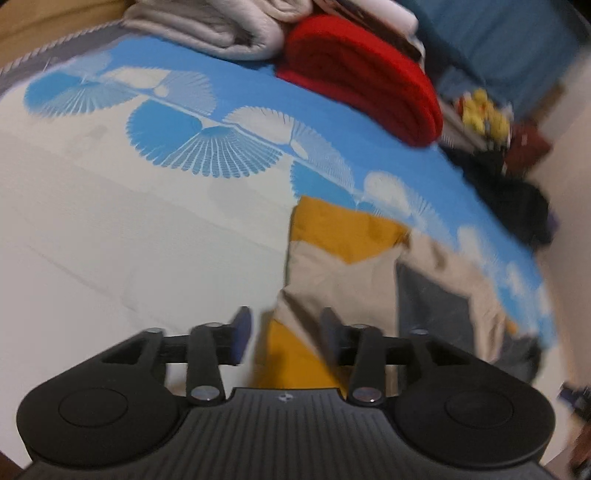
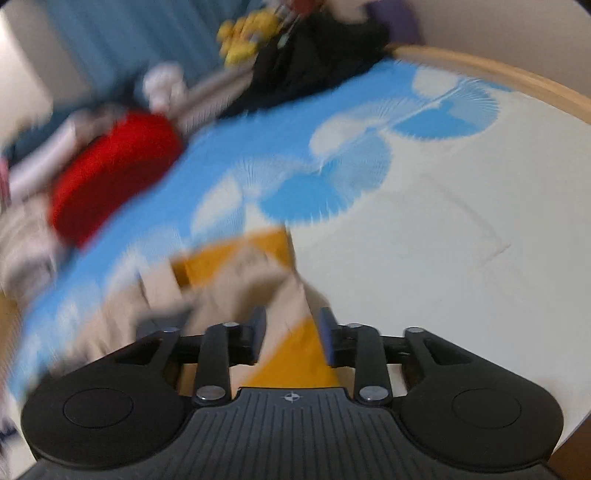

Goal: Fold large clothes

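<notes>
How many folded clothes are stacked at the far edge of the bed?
2 clearly: a red one and a grey-white one beside it. More fabric behind them is partly hidden, so there may be others.

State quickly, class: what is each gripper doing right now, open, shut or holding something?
Left gripper: open, fingers apart above the yellow-and-beige garment, gripping nothing.
Right gripper: open, the same garment lying between its fingers, not clamped.

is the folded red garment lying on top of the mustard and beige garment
No, the folded red garment sits apart at the far blue edge of the bedsheet, while the mustard and beige garment lies nearer the left gripper.
</notes>
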`<state>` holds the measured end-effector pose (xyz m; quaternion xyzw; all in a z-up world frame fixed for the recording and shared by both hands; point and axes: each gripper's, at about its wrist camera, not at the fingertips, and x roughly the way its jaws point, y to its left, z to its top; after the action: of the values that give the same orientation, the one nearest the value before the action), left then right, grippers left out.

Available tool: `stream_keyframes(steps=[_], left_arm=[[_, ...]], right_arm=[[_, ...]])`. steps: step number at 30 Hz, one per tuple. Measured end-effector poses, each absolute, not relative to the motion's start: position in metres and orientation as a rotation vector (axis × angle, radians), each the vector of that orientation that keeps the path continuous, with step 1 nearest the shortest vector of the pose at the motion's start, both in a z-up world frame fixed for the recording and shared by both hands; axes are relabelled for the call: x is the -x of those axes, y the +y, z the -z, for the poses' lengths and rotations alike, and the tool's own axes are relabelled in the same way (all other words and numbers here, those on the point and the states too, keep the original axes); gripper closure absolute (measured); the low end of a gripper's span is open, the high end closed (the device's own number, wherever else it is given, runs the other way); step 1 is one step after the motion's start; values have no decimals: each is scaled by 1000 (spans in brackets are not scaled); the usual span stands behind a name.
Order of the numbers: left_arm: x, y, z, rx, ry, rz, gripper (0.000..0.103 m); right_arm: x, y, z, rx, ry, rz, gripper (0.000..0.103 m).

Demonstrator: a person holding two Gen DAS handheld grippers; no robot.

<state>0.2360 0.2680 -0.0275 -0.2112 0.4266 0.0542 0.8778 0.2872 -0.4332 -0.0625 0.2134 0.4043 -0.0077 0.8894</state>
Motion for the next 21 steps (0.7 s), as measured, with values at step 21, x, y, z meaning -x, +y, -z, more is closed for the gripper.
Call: stream_keyframes(steps=[21], left_arm=[[-315, 204, 81, -5, 851, -4, 31]], right_arm=[[-364, -402, 120, -256, 917, 8, 53]])
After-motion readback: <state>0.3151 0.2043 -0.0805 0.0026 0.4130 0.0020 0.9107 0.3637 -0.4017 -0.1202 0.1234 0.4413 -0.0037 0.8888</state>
